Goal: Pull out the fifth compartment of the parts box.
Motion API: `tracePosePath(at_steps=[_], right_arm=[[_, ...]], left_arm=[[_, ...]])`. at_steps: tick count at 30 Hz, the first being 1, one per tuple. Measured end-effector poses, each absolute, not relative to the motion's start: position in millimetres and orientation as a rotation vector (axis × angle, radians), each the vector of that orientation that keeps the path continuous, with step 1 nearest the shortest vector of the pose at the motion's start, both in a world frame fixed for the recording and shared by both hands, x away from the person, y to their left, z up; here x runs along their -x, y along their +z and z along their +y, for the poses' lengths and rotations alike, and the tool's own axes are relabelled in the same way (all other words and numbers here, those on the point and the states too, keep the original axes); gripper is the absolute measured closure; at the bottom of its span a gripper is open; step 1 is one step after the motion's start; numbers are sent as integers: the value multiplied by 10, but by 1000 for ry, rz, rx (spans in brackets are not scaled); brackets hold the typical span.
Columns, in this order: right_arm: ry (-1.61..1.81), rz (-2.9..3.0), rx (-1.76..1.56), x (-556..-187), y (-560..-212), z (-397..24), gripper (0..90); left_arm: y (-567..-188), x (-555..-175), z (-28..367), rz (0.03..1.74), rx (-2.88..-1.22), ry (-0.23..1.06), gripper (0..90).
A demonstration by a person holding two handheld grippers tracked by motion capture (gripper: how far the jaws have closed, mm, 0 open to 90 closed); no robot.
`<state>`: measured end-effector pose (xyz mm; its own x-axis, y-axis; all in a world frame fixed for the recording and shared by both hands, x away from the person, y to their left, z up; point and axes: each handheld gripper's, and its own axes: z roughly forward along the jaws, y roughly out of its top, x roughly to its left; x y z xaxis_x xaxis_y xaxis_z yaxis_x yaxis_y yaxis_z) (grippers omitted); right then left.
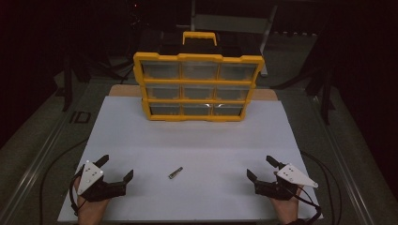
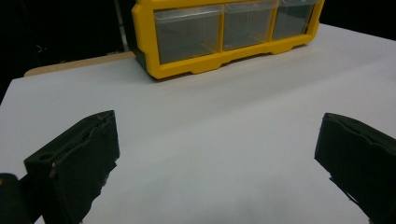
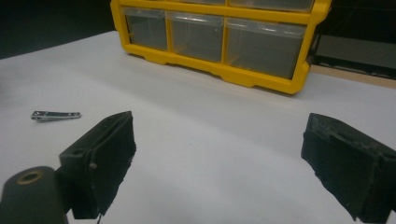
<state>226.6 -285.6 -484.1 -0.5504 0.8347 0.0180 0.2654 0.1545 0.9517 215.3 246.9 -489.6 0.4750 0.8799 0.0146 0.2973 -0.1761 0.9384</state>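
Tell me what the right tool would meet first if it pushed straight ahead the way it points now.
Probably the yellow drawer cabinet; bare white tabletop lies ahead of the open right tool. The nail clipper sits off-line.

The small metal clipper (image 1: 175,173) on the white table (image 1: 197,140) is too tiny in the high view to make out any detail. The yellow drawer cabinet (image 2: 224,32) runs off the top edge in both gripper views, upper rows lost. What sits inside its cloudy drawers (image 3: 266,46) can't be told.
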Motion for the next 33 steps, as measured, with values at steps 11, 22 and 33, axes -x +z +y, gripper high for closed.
tracePosePath(at_steps=[11,22,33], right_arm=[[1371,1929,-1056,-2278,-4846,-2806,91],[1305,1948,-1075,-2294,-4844,-2769,92],[1196,1986,-1073,-2324,-4766,-2660,93]], left_arm=[[-4921,-2168,2442,1012,-1742,726,5],[-4939,-2190,2427,1021,-1754,728,5],[-4966,-2210,2423,1037,-1760,730,5]])
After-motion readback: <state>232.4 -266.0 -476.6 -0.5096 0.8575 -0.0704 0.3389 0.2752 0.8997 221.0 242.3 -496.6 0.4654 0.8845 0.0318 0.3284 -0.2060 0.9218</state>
